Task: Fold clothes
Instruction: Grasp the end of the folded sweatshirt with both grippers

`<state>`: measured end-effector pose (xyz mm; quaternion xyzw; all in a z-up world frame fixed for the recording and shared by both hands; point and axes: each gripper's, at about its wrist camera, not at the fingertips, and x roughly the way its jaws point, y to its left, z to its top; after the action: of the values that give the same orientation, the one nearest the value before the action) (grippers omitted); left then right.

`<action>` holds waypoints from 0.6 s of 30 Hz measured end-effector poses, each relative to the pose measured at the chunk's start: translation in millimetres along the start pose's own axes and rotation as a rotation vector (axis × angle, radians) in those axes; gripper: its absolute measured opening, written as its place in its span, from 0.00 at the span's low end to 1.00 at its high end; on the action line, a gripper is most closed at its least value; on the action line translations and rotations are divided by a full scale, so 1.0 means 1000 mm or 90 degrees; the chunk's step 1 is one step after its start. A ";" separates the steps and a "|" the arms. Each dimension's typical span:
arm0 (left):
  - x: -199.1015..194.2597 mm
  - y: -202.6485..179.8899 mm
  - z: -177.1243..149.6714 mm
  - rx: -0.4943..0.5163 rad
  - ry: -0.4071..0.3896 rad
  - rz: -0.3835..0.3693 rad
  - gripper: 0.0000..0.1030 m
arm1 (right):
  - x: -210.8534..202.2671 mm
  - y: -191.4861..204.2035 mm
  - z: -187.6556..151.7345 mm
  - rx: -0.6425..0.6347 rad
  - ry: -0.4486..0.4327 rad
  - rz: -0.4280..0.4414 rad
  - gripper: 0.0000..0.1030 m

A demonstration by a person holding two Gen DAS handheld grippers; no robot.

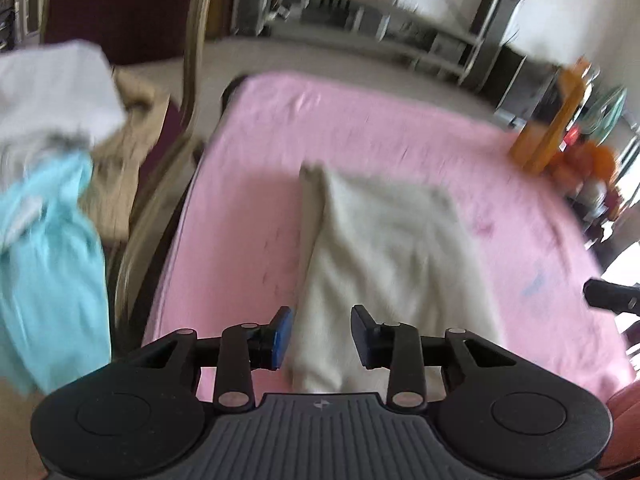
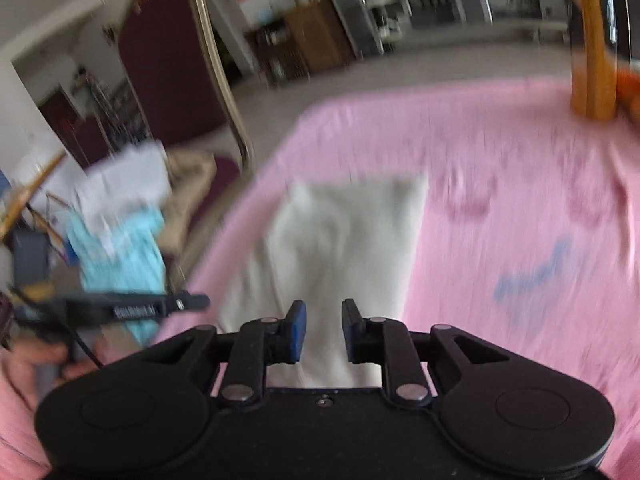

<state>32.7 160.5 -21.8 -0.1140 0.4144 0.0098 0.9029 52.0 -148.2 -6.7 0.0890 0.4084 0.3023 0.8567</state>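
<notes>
One folded cream garment (image 1: pixel 384 248) is lying flat on a table covered with one pink cloth (image 1: pixel 400 120), and every place below is given relative to that garment. Both views are blurring with motion.

Two grippers are showing, one per view. The left gripper (image 1: pixel 321 336) is hovering above the garment's near end, its two blue-padded jaws standing apart with nothing between them; the cream fabric is lying beneath the gap, not pinched. The right gripper (image 2: pixel 323 330) is likewise hovering over the garment's near end, its jaws standing a little apart and gripping nothing.

Left of the garment, off the table edge, one pile of clothes (image 1: pixel 52 152) is sitting: a white piece on top, a light blue piece hanging below, and a tan piece behind. A gold-framed chair back (image 1: pixel 192 80) is rising behind that pile. Beyond the garment's far right corner, an orange object (image 1: pixel 548 128) is standing at the table's far edge.

Only the right wrist view is showing the left gripper's black side bar (image 2: pixel 136 308) and a hand (image 2: pixel 44 360) to the garment's left. Only the left wrist view is showing a black tip of the other tool (image 1: pixel 608 296) to the garment's right.
</notes>
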 end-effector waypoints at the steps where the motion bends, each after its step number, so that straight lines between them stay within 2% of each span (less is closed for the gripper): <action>1: 0.001 0.001 0.009 0.004 -0.005 -0.006 0.41 | -0.005 0.000 0.011 -0.004 -0.008 0.001 0.31; 2: 0.004 0.001 0.016 0.012 -0.006 -0.007 0.45 | -0.009 0.000 0.022 -0.010 -0.013 0.000 0.34; 6: 0.032 0.000 0.035 0.031 0.017 0.023 0.46 | 0.002 -0.011 0.050 -0.040 -0.008 -0.025 0.36; 8: 0.049 0.003 0.033 0.013 0.029 0.024 0.46 | 0.018 -0.024 0.057 -0.037 -0.001 -0.035 0.37; 10: 0.061 0.015 0.026 -0.037 0.059 0.010 0.46 | 0.039 -0.041 0.052 -0.008 0.003 -0.034 0.39; 12: 0.067 0.023 0.023 -0.077 0.086 0.003 0.47 | 0.059 -0.063 0.039 0.035 -0.003 -0.036 0.40; 14: 0.069 0.027 0.024 -0.083 0.082 0.000 0.58 | 0.075 -0.087 0.021 0.107 -0.017 -0.017 0.43; 15: 0.070 0.029 0.025 -0.087 0.079 -0.003 0.60 | 0.082 -0.097 0.015 0.147 -0.016 -0.003 0.48; 18: 0.076 0.041 0.027 -0.126 0.088 -0.030 0.63 | 0.099 -0.118 0.007 0.244 0.004 0.038 0.49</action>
<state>98.5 200.3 -69.7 -0.2130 0.4701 0.0216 0.8562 157.2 -183.3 -113.3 0.2620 0.4581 0.2444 0.8135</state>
